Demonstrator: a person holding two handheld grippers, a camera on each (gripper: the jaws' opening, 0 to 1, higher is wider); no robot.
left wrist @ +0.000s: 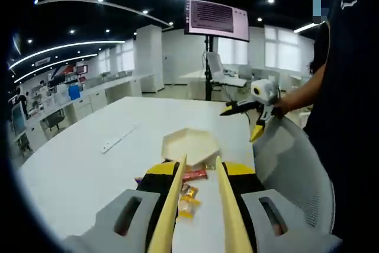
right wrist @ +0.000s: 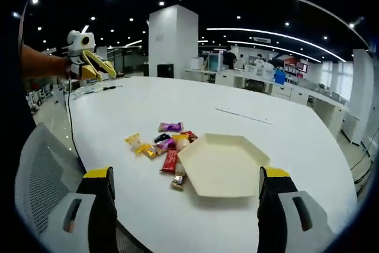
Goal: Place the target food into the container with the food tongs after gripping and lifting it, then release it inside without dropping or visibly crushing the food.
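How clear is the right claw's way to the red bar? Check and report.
Probably clear. The right claw is open and faces the red bar, which lies just beside the tray. Nothing stands between claw and bar.

Wrapped snacks (right wrist: pixel 164 144) lie loosely piled beside an apparently empty cream hexagonal tray (right wrist: pixel 224 165).

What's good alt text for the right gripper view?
A pale hexagonal tray sits empty on a white table, with a cluster of wrapped snacks just to its left. The right claw stands wide open in the foreground; the left claw hovers at upper left, held by a person's hand.
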